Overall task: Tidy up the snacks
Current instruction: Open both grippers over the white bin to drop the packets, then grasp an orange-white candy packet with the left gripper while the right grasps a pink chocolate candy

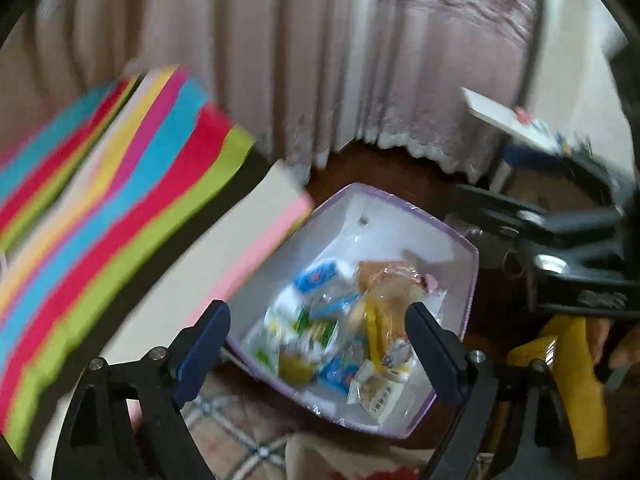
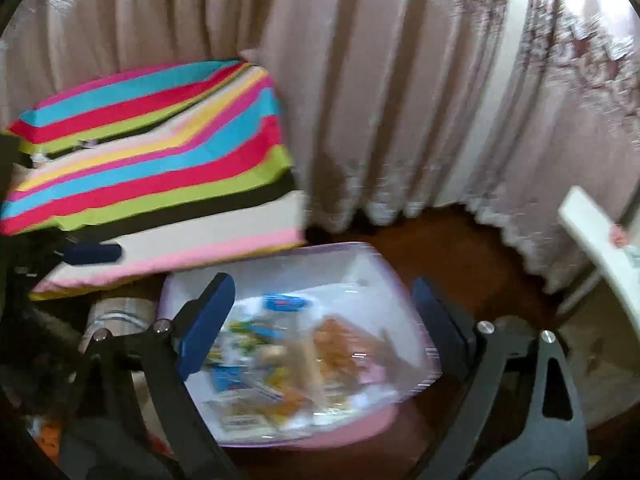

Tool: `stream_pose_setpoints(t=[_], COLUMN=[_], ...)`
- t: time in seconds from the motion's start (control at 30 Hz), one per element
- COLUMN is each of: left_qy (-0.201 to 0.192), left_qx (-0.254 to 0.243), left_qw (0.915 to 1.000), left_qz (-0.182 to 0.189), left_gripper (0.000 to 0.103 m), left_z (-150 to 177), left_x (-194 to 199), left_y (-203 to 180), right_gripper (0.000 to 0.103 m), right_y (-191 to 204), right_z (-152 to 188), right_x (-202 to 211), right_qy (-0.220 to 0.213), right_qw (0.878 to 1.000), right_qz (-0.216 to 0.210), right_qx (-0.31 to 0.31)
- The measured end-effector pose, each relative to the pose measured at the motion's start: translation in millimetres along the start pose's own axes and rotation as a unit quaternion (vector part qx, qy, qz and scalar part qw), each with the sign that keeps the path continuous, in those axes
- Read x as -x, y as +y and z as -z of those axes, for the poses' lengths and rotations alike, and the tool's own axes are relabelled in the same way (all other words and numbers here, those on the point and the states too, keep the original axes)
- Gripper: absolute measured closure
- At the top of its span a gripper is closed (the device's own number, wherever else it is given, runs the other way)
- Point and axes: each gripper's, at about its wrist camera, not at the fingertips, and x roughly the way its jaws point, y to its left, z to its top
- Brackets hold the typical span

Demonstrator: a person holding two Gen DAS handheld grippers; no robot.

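Note:
A white box with a lilac rim (image 1: 466, 248) stands on the dark floor and holds several wrapped snacks (image 1: 320, 332), blue, green, yellow and orange. My left gripper (image 1: 320, 344) hovers above the box, open and empty. In the right wrist view the same box (image 2: 384, 276) and its snacks (image 2: 288, 364) lie under my right gripper (image 2: 324, 320), which is open and empty. The right gripper also shows in the left wrist view (image 1: 552, 236) to the right of the box. Both views are blurred.
A striped, many-coloured cushion (image 1: 100, 200) lies left of the box, also in the right wrist view (image 2: 160, 160). Pale curtains (image 2: 400, 80) hang behind. A white board (image 2: 592, 240) stands at the right. A checked cloth (image 1: 232, 432) lies near the box.

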Motion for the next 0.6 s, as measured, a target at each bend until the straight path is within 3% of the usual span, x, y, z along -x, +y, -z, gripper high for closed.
stream_pose_setpoints(t=[0.07, 0.13, 0.23, 0.33, 0.43, 0.47, 0.5, 0.57, 0.6], left_qy=[-0.019, -0.041, -0.055, -0.059, -0.063, -0.062, -0.06, -0.055, -0.053], left_qx=[0.054, 0.088, 0.141, 0.209, 0.299, 0.333, 0.35, 0.389, 0.399], left_qw=[0.9983, 0.9933, 0.9751, 0.9534, 0.9186, 0.9003, 0.8898, 0.861, 0.8528], left_qz=[-0.011, -0.062, -0.162, -0.209, -0.25, -0.273, -0.287, -0.323, -0.333], left_gripper=[0.013, 0.012, 0.012, 0.012, 0.012, 0.012, 0.012, 0.012, 0.012], left_z=[7, 16, 40, 65, 99, 114, 120, 136, 139], left_x=[16, 34, 60, 78, 99, 106, 108, 118, 122], left_y=[41, 81, 151, 218, 295, 327, 344, 395, 415], right_gripper=[0.01, 0.01, 0.01, 0.01, 0.01, 0.01, 0.01, 0.01, 0.01], right_y=[20, 47, 111, 187, 257, 283, 303, 350, 368], right_z=[-6, -14, -26, -38, -56, -63, -71, -88, -97], right_x=[-1, -7, -29, -66, -107, -124, -137, -165, -177], right_qy=[-0.008, -0.008, 0.002, 0.028, 0.057, 0.068, 0.077, 0.087, 0.084], right_qw=[0.999, 0.997, 0.984, 0.967, 0.952, 0.947, 0.945, 0.933, 0.928], right_qz=[-0.035, -0.064, -0.155, -0.219, -0.252, -0.262, -0.267, -0.29, -0.299], right_qx=[0.016, 0.039, 0.083, 0.13, 0.165, 0.172, 0.175, 0.195, 0.208])
